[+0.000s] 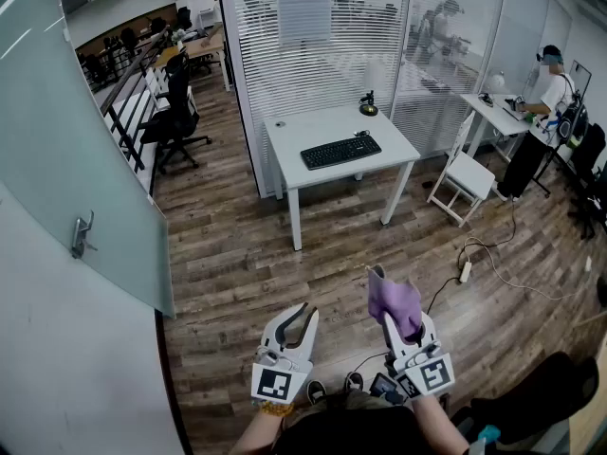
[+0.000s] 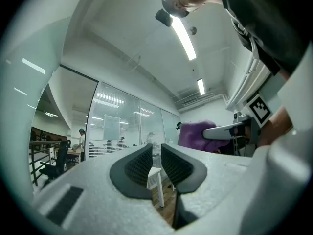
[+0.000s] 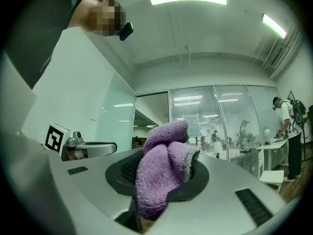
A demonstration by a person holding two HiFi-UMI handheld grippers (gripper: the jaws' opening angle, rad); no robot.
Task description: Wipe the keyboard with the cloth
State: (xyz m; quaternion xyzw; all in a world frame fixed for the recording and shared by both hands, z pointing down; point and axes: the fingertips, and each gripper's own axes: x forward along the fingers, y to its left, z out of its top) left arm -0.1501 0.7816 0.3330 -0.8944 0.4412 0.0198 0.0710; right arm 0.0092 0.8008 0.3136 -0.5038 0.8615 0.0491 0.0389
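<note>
Both grippers held up close to the body — the keyboard well away across the room.

The left gripper (image 1: 305,313) has its jaws drawn almost together with nothing between them. Just beside it, the right gripper (image 1: 387,298) is clamped on a bunched purple cloth (image 1: 398,303), which sticks up out of the jaws. Beyond them lies the wood floor (image 1: 237,254). Farther off stands a white surface (image 1: 302,127) carrying the black keyboard (image 1: 340,151) — well apart from the cloth.
</note>
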